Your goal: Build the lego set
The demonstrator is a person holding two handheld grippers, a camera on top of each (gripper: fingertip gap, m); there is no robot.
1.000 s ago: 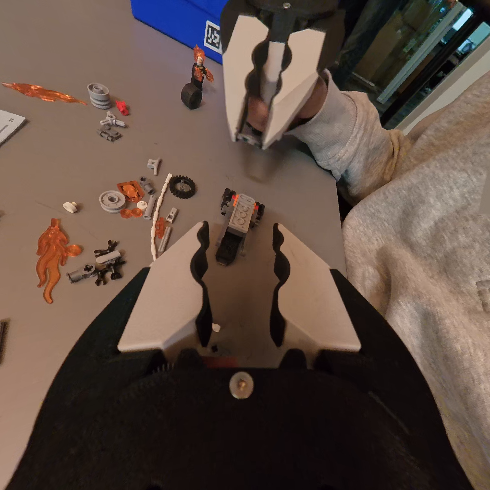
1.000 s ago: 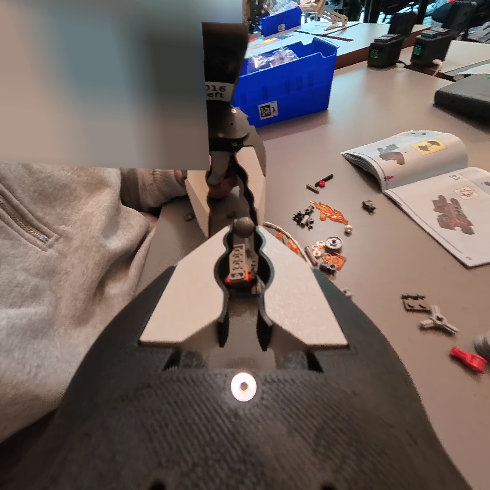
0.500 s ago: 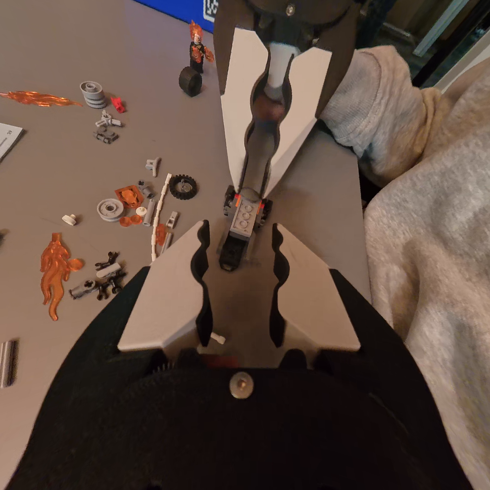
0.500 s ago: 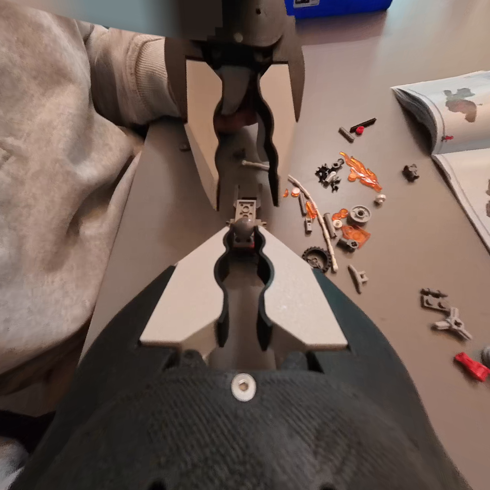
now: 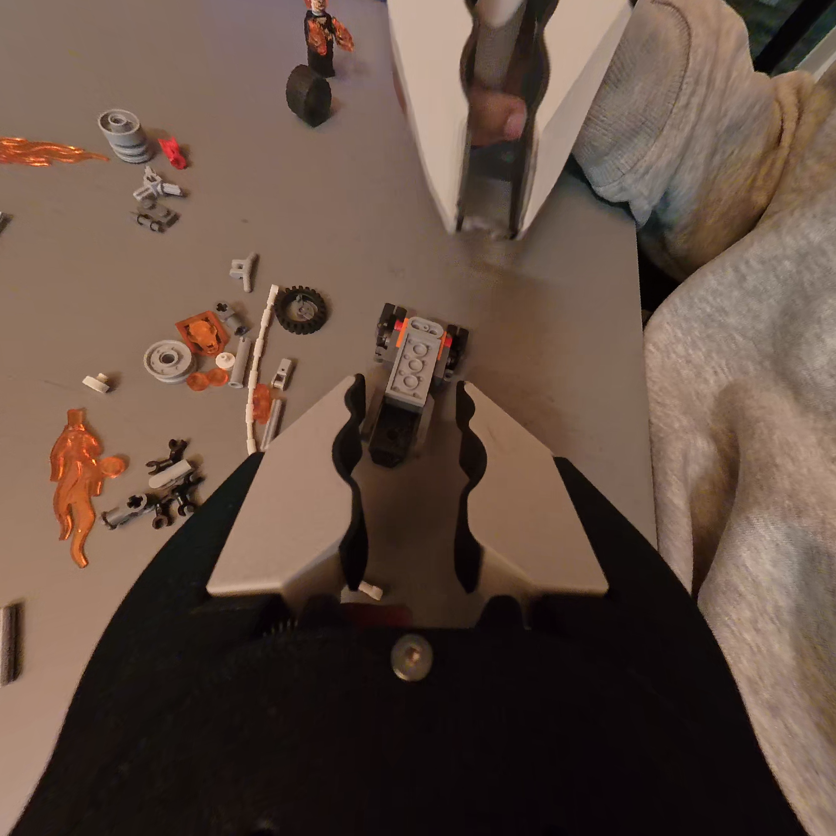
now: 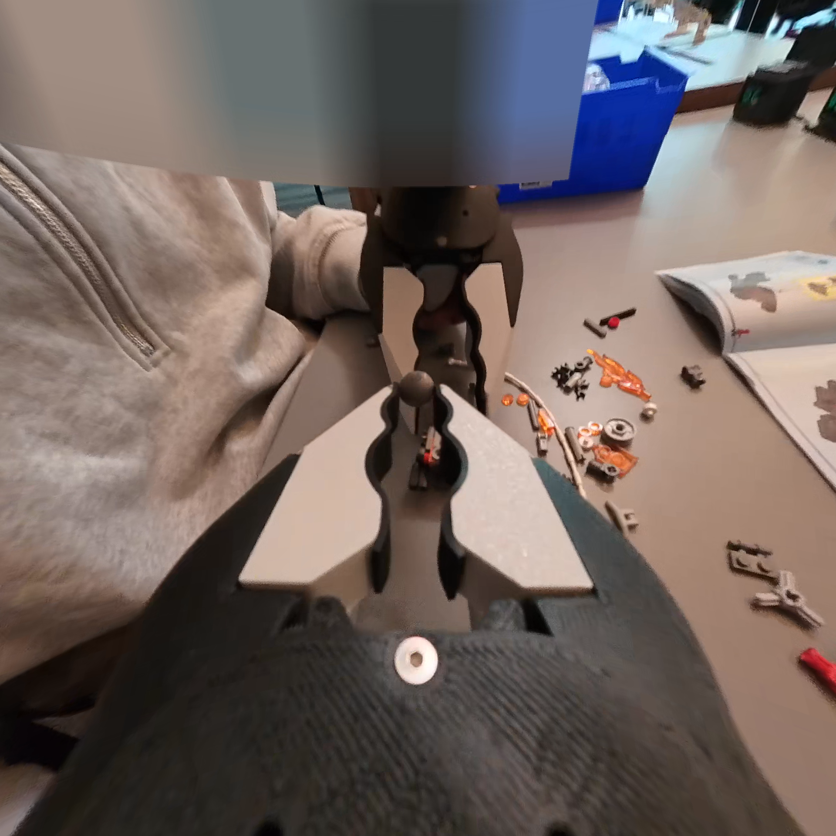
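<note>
L gripper [image 5: 409, 384], jaws spread, flanks the part-built model [image 5: 414, 375] on the table [image 5: 534, 344]; R gripper [image 6: 416, 391] pinches a small dark round piece [image 6: 416, 388] (loose parts at 9 o'clock).

The left wrist view is looking steeply down along its own left claw [image 5: 409, 384] onto the bench [image 5: 316, 226], sitting close above the half-built model [image 5: 414, 375]. The right wrist view is looking along the right claw [image 6: 416, 391] at a flatter angle, facing the opposite way, so its reach is stretching as far as a blue bin [image 6: 624, 122] and an open booklet [image 6: 769, 307]. Both views are sharing the model [image 6: 427, 452], the scattered loose pieces [image 5: 217, 357] and each other's claw; the far background is looking blurred, probably from motion.
</note>
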